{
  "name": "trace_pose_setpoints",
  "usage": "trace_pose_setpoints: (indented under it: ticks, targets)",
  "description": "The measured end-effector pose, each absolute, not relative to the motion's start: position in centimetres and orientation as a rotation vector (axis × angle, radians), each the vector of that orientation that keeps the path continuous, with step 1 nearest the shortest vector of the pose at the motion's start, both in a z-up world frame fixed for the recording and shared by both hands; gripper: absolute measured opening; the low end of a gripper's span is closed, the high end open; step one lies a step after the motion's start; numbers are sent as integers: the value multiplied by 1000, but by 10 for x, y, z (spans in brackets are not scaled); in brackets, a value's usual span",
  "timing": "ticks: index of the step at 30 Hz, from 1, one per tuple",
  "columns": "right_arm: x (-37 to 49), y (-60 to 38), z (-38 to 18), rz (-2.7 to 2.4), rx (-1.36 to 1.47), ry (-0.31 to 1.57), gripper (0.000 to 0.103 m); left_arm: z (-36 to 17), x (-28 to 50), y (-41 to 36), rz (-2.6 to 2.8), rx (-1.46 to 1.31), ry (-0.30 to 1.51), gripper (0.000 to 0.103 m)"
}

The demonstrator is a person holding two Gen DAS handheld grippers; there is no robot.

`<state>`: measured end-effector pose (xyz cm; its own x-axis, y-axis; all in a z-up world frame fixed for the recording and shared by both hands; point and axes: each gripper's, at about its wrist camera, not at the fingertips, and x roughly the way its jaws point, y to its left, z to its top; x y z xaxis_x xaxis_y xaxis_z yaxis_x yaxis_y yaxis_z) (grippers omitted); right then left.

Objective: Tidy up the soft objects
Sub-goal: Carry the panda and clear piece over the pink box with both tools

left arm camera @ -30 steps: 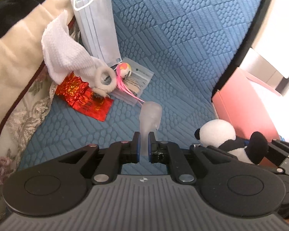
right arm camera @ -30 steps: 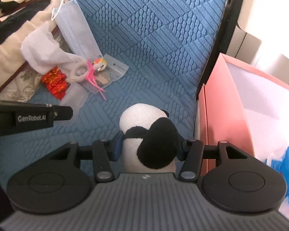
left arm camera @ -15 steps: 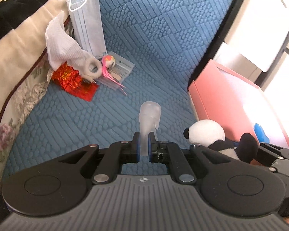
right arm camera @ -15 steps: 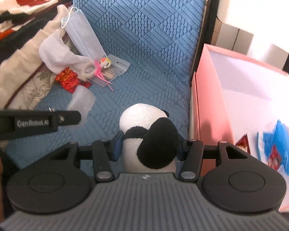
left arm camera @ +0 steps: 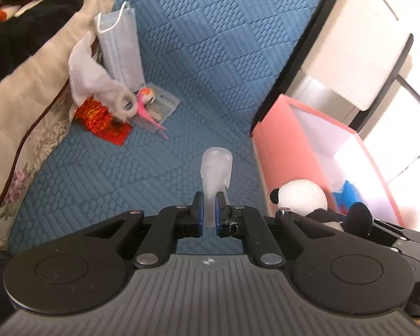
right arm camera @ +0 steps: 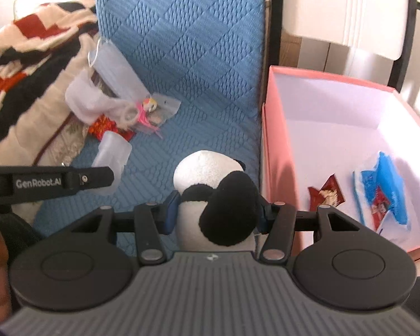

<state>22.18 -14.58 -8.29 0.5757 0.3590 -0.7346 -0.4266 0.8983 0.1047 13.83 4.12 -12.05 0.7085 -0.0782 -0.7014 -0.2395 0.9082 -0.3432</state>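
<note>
My left gripper (left arm camera: 209, 214) is shut on a soft translucent white piece (left arm camera: 216, 173) and holds it above the blue quilted mat (left arm camera: 198, 42); the piece also shows in the right wrist view (right arm camera: 112, 155). My right gripper (right arm camera: 215, 214) is shut on a black-and-white plush panda (right arm camera: 210, 184), held above the mat beside the pink box (right arm camera: 268, 145). The panda shows at the right of the left wrist view (left arm camera: 302, 198). The pink box (left arm camera: 282, 145) is open, with blue and red packets (right arm camera: 378, 190) inside.
On the mat's left lie a face mask (left arm camera: 120, 47), a white cloth (left arm camera: 95, 84), a red foil packet (left arm camera: 103, 117), a clear bag (left arm camera: 159, 106) and a pink-tailed small toy (left arm camera: 147, 100). A patterned blanket (right arm camera: 28, 64) is heaped at the left. A white unit (left arm camera: 358, 50) stands behind.
Both grippers have lifted and drawn back with their loads. The right one has swung toward the pink box, whose inside now shows more fully.
</note>
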Motion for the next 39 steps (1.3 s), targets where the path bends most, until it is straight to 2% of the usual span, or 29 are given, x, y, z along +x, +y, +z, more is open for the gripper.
trace_pose_setpoints:
  ticks: [28,39]
  targets:
    - [260,-233,20,436,16,660,56,-13,174,-19,6,-437,648,9]
    - [270,-277,29,353,25,629,56,7,194,-56,-74,-439,617,9]
